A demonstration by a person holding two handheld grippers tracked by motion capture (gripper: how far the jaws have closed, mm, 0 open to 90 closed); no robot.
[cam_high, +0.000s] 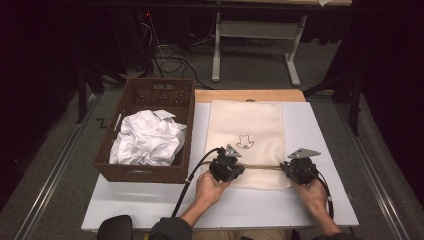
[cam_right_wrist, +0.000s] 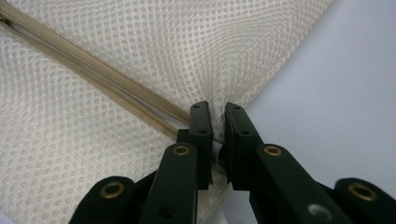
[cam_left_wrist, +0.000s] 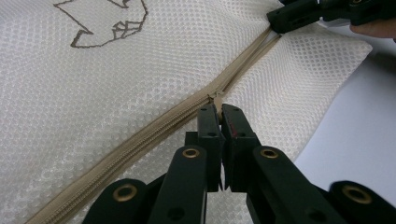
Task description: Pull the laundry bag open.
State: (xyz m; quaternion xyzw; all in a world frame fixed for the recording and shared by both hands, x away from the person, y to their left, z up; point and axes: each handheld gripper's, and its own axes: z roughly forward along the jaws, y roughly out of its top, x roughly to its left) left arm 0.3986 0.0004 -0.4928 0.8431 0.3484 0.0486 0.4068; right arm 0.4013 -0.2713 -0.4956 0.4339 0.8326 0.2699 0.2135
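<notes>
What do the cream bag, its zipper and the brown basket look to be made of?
Cream bag: synthetic mesh fabric, likely polyester, matte; a fine grid of holes shows. Zipper: beige woven tape with small teeth, probably plastic coil; the metal is not clear. Brown basket: woven wicker or a plastic imitation, dark matte brown with an open lattice band under the rim.

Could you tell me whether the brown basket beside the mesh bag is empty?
No, the brown basket holds a crumpled white cloth.
</notes>
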